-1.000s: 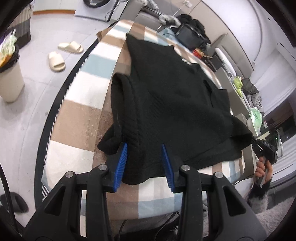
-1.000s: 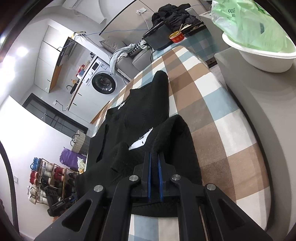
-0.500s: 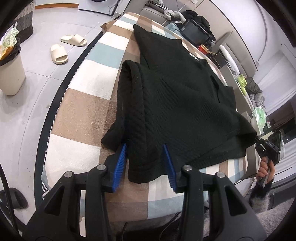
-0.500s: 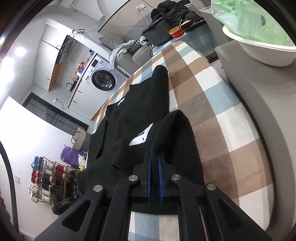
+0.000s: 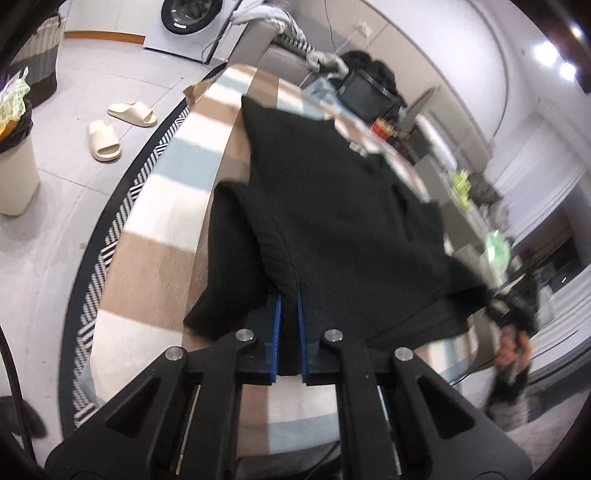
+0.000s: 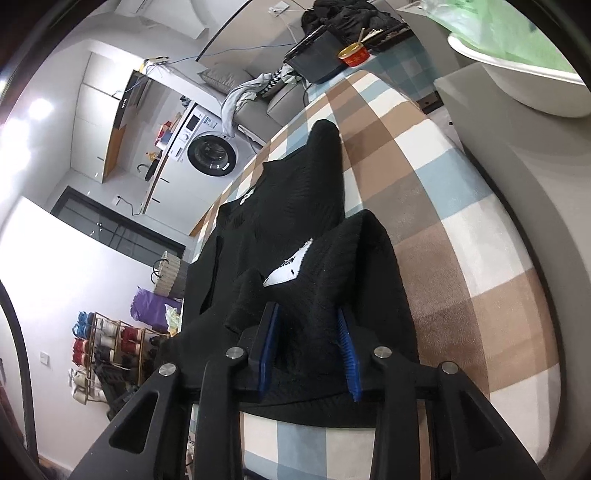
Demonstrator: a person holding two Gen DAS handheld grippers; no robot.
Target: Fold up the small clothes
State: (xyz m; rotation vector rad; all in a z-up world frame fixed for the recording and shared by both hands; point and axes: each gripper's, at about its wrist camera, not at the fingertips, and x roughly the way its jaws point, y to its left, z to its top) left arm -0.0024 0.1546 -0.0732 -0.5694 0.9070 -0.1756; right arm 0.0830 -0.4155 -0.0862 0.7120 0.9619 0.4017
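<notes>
One black sweater lies on the checked blanket. Left gripper pinches its near edge tight; right gripper stands wide open around it.

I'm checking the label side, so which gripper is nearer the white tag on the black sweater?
Right. The right gripper sits open just below the white tag; the left gripper grips the sweater elsewhere, tag unseen.

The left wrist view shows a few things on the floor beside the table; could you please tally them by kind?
Beige slippers: 2, one nearer and one farther
Bins with black liners: 1
Woven baskets: 1
Washing machines: 1
Total: 5
</notes>
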